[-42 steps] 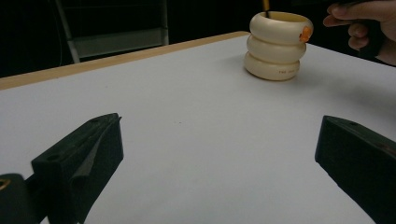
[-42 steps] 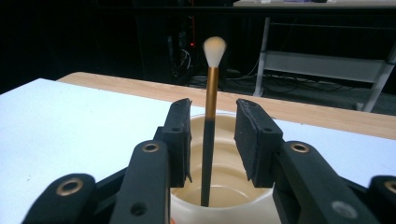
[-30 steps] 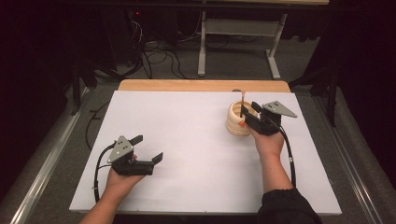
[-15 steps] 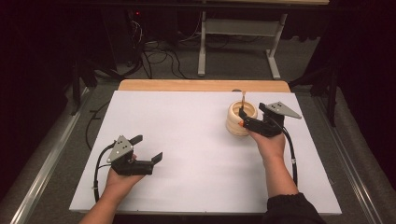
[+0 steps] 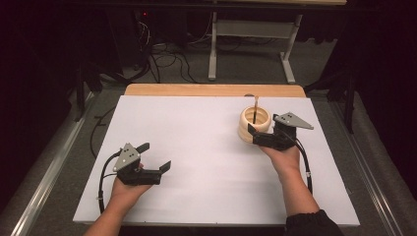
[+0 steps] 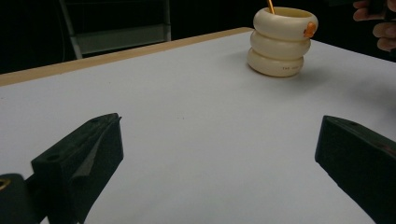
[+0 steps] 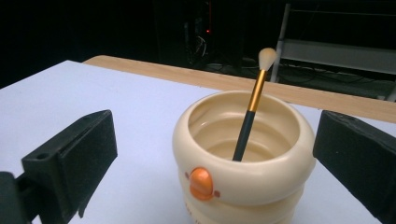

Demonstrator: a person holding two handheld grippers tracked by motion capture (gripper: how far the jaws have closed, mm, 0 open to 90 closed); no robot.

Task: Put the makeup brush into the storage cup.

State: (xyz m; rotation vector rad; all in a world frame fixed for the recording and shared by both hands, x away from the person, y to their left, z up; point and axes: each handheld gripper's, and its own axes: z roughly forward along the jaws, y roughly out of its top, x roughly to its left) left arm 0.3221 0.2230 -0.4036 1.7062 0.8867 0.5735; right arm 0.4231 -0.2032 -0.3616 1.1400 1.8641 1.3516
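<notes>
the right tool [image 5: 259,133] stands just on the near side of a cream ringed cup [image 5: 254,124], its 2 jaws spread as wide as they go; they have just been opening, and in the right gripper view the cup [image 7: 243,158] sits between them with a clear gap on either side, so the pads press on nothing. the hand [image 5: 281,158] behind it rests low over the white bench [image 5: 206,147].

a makeup brush [image 5: 255,109] stands in the cup, leaning against the rim on the side away from the right tool. in the right gripper view the brush [image 7: 252,112] shows a dark lower handle, a gold band above it and a pale tuft at the top, which rises well above the rim. an orange knob [image 7: 201,182] sits on the cup's upper ring, facing the right tool.

the left tool [image 5: 156,158] is well apart from the cup, down at the near left of the bench, held level in the left hand [image 5: 127,189]. its jaws are also wide apart with bare bench between them. in the left gripper view the cup [image 6: 283,42] lies far ahead and to the right of the jaws, with fingers of the right hand [image 6: 373,23] just beyond it.
</notes>
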